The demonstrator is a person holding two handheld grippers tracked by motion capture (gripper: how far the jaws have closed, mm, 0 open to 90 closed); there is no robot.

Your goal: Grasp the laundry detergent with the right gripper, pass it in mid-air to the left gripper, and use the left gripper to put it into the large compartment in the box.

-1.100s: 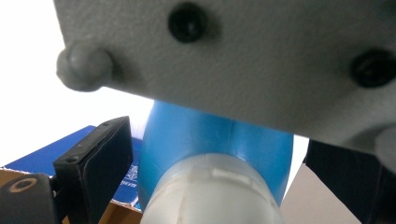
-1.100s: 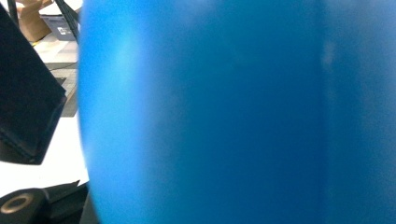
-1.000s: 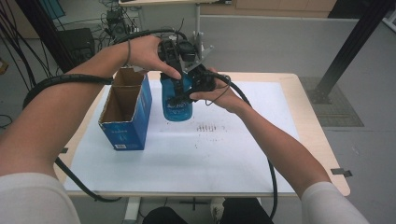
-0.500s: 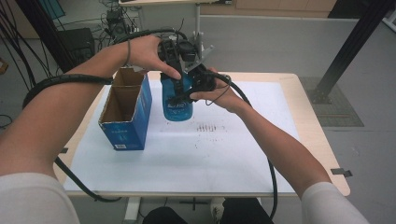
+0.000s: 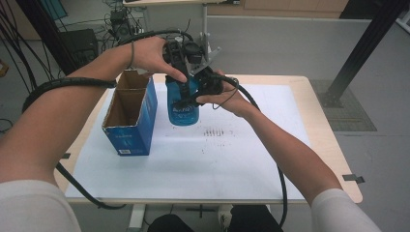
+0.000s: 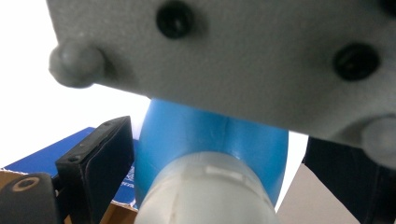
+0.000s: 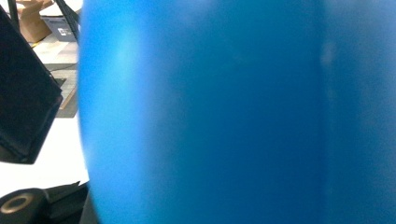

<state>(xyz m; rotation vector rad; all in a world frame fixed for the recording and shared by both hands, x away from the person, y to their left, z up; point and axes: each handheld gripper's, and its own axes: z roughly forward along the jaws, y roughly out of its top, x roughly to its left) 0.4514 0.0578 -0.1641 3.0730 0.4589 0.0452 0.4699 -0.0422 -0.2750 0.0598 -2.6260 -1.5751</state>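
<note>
blue bottle point(image 5: 183, 104) upright on white sheet point(image 5: 193, 159), toward 12 o'clock of table point(image 5: 333, 159). just beside it at 9 o'clock, open blue carton point(image 5: 130, 118), standing with mouth up, brown inside. faint dark marks point(image 5: 216, 131) on sheet at 4 o'clock of bottle.

left gripper point(image 5: 181, 58) above bottle from 12 o'clock, held in left hand point(image 5: 152, 53), pointing down at bottle's top. seen along it in left gripper view: pale neck point(image 6: 205, 191) of bottle low in centre, blue shoulder point(image 6: 210, 135) beyond, one black jaw at 8 o'clock of neck, the other dark at 4 o'clock; neck between the two, contact not clear, so cannot tell whether clamped or merely straddling. grey plate point(image 6: 224, 56) of the other tool across the top of that view.

right gripper point(image 5: 196, 94) against bottle's side from 3 o'clock, held in right hand point(image 5: 227, 94). in right gripper view: blue wall point(image 7: 210, 112) very close and blurred, one black jaw at 9 o'clock beside it, the other jaw hidden; jaws set wide enough to take bottle's body, grip itself cannot tell.

cables point(image 5: 270, 125) trailing from both tools over table edges toward 6 o'clock.
</note>
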